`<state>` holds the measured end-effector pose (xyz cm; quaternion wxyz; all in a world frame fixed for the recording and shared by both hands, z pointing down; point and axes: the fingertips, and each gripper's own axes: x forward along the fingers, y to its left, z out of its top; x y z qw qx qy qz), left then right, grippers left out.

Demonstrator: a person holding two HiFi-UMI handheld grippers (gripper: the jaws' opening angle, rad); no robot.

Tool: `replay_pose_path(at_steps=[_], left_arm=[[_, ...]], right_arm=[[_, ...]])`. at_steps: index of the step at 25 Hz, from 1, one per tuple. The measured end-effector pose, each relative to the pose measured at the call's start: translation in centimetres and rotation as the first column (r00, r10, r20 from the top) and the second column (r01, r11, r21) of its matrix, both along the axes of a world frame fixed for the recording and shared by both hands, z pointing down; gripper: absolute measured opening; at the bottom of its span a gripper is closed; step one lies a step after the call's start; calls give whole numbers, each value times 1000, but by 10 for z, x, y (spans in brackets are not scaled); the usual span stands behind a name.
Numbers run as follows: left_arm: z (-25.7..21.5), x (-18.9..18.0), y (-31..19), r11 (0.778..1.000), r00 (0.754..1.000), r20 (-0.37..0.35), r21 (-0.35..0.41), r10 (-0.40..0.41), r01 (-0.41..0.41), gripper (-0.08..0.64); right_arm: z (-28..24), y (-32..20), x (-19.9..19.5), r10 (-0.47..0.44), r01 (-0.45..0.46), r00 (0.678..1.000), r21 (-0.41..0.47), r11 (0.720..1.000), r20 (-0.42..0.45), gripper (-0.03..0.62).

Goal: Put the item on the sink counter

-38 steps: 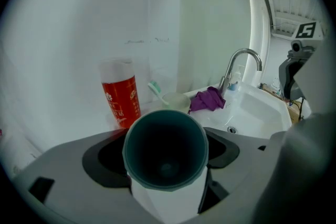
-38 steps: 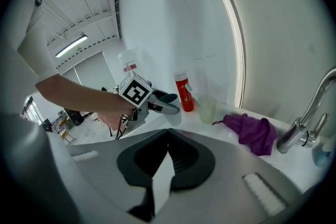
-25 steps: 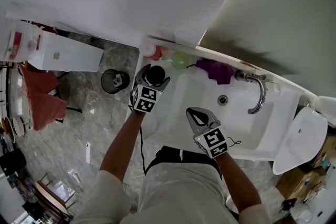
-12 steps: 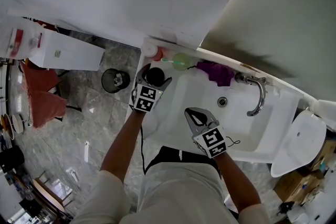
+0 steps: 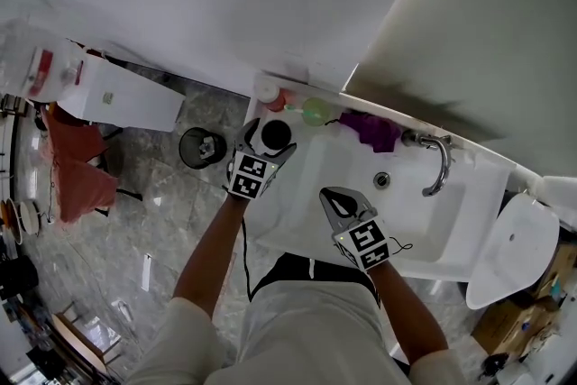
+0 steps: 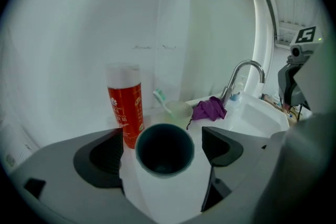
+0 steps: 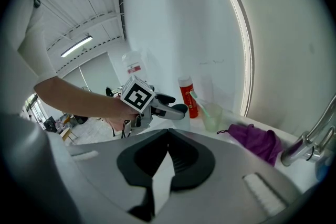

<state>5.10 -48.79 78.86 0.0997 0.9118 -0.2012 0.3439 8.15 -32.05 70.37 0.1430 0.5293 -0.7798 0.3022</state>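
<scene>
Cup (image 5: 275,134): stiff, light, probably plastic; grip across its wall.
Left tongs (image 6: 164,150): opening, cup between, pads clear.
Right tongs (image 7: 165,157): together, empty.

No word or number could be read anywhere. The red tube (image 6: 125,107), toward nine o'clock of the left gripper view, carried a small white flower-like emblem and lines of white print, too fine to make out. The left marker cube (image 5: 251,173) and the right marker cube (image 5: 365,241) each bore black-and-white square code patterns, not lettering. In the head view the right one lay at about four o'clock from the left one. A white container (image 7: 134,66) toward eleven o'clock of the right gripper view had a red label, its print blurred. The white cabinet (image 5: 117,95), at ten o'clock of the head view, showed a tiny greenish sticker, unreadable.
</scene>
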Motion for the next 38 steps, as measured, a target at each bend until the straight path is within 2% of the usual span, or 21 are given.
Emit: replay_pose_path(at_steps=[11, 14, 20, 24, 27, 35, 38], left_arm=[[-88, -46, 33, 997, 997, -67, 66, 40, -36, 451], [-110, -65, 52, 997, 997, -71, 73, 37, -32, 451], [-159, -97, 89, 997, 990, -137, 68, 44, -35, 444], [-187, -118, 113, 993, 988, -135, 106, 69, -55, 392], [-197, -132, 121, 987, 993, -97, 148, 73, -58, 370], [-234, -157, 144, 984, 994, -108, 176, -2, 21, 278], [-248, -160, 155, 981, 990, -131, 179, -53, 76, 242]], right_arm=[[-62, 16, -15, 64, -56, 995, 98, 994, -77, 11], [-80, 27, -21, 91, -77, 990, 122, 990, -111, 11], [-113, 42, -27, 153, -127, 978, 175, 976, -141, 11], [-137, 56, -33, 179, -148, 974, 208, 967, -139, 11], [-151, 65, -35, 180, -144, 973, 229, 963, -146, 11], [-167, 81, -26, 149, -104, 976, 260, 960, -158, 11], [-173, 87, -21, 134, -88, 979, 269, 959, -155, 11]])
